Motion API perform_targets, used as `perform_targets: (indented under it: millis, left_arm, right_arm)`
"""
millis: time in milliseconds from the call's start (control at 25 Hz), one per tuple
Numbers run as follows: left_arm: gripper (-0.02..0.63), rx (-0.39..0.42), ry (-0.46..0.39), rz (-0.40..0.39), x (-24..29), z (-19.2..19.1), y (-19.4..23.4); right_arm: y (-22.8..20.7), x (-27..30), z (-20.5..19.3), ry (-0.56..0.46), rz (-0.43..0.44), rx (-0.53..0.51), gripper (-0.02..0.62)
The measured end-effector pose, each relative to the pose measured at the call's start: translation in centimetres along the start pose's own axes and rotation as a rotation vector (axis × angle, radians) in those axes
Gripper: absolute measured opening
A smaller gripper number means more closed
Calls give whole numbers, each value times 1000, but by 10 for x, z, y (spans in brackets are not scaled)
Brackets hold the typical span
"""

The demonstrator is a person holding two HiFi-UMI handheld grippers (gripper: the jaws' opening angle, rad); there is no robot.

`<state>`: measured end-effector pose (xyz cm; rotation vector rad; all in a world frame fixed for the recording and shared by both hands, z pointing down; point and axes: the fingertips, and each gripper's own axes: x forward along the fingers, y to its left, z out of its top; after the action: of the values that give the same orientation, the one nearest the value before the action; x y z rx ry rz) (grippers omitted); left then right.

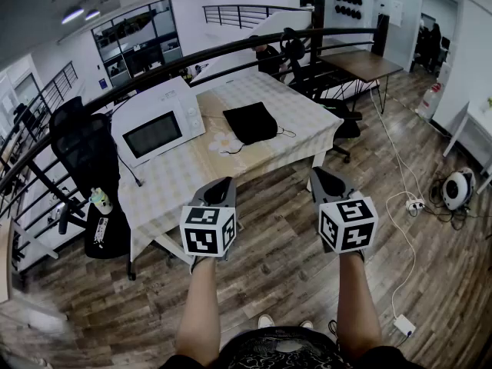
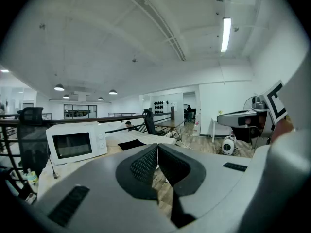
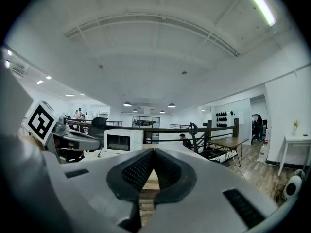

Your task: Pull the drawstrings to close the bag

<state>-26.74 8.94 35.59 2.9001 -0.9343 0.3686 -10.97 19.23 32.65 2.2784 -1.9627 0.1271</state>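
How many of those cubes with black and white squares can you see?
2. The left cube sits on the left tool, the right cube on the right tool. None seem hidden.

surface: checked-cloth table [image 1: 307, 118] | on it: microwave [image 1: 157, 125], black bag [image 1: 250, 121]

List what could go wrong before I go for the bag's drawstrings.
The drawstrings are thin and lie flat on the checked tablecloth; the left gripper and right gripper, both shut, might pinch cloth instead. The black bag lies loose, so pulling may drag it. The microwave stands close beside it, a likely bump.
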Motion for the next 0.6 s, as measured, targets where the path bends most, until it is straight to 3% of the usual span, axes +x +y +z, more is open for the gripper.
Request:
perform_targets:
  millis: [280, 600]
  left_arm:
    - [28, 30, -19, -7, 0, 6, 14]
    - [29, 3, -30, -37, 12, 4, 19]
  right_arm:
    - [19, 7, 4, 8, -16, -18, 21]
    - [26, 21, 6, 18, -9, -32, 25]
